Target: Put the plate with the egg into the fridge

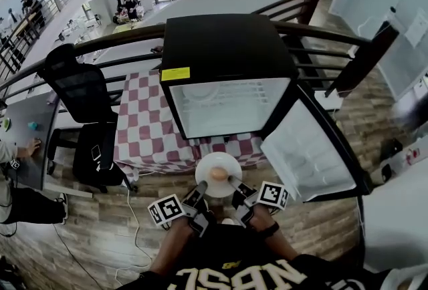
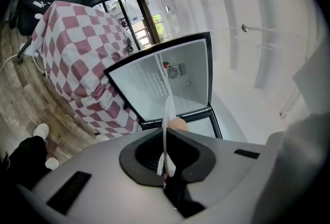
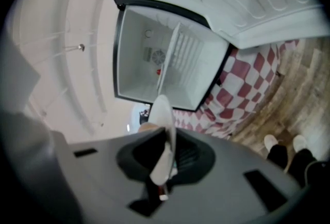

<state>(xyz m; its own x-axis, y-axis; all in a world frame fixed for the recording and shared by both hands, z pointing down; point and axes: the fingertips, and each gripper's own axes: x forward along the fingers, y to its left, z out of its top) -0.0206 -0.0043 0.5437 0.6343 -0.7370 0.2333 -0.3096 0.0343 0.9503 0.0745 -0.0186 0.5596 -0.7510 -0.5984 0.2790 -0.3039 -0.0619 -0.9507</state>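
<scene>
**Plate with egg held before the open fridge, both grippers clamped on its rim**

We stand on a wooden plank floor [image 1: 87,222] in a bright hall with a dark railing [image 1: 127,38] behind the work area. The black fridge [image 1: 221,48] stands on a table draped in a red-and-white checked cloth [image 1: 144,128]. Its door [image 1: 304,148] is swung wide to our right, which exposes the white interior. A black office chair [image 1: 83,91] stands left of the table. The white plate [image 1: 217,165] is held roughly level over the floor, just in front of the fridge opening, with the egg [image 1: 219,175] near its centre. The left gripper [image 2: 166,158] and the right gripper [image 3: 164,158] each have their jaws nearly together, pinching the plate's near rim from either side.
</scene>
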